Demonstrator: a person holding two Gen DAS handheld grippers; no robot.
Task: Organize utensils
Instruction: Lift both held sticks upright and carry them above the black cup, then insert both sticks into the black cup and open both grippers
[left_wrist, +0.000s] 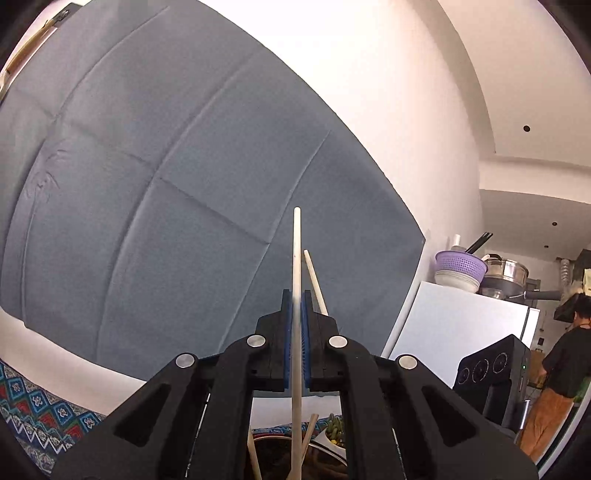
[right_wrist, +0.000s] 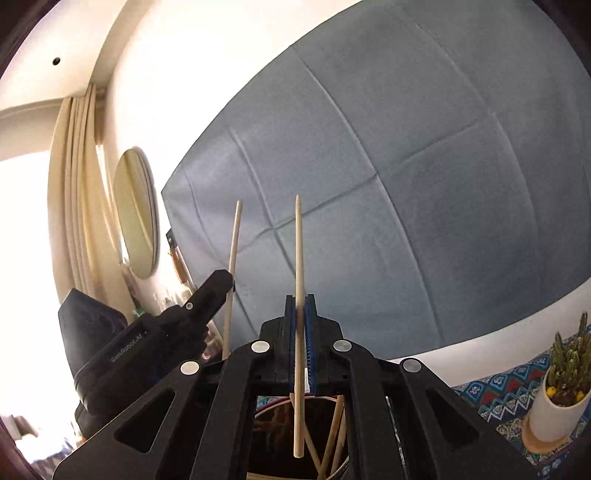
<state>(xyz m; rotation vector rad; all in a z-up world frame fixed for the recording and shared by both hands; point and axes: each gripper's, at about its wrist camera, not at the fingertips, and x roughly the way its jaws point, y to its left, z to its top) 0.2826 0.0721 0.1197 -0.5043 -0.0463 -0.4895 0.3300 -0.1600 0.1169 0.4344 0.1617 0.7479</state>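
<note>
My left gripper (left_wrist: 296, 297) is shut on a pale wooden chopstick (left_wrist: 296, 251) that stands upright between its blue pads. A second chopstick (left_wrist: 313, 278) leans just to its right. My right gripper (right_wrist: 300, 300) is shut on another chopstick (right_wrist: 298, 251), also upright. In the right wrist view the left gripper (right_wrist: 221, 282) shows at the left with its chopstick (right_wrist: 233, 251). Below both grippers a dark round holder (right_wrist: 271, 424) contains several loose chopsticks (right_wrist: 334, 432). The same holder (left_wrist: 277, 456) is partly hidden by the left gripper's body.
A blue-grey cloth (left_wrist: 166, 166) hangs on the wall ahead. A cactus in a white pot (right_wrist: 563, 402) stands on a patterned tablecloth (right_wrist: 491, 395). A person (left_wrist: 557, 373) stands at the far right by a white fridge (left_wrist: 461, 325) and a black device (left_wrist: 491, 373). Mirror (right_wrist: 135, 214) and curtains are at the left.
</note>
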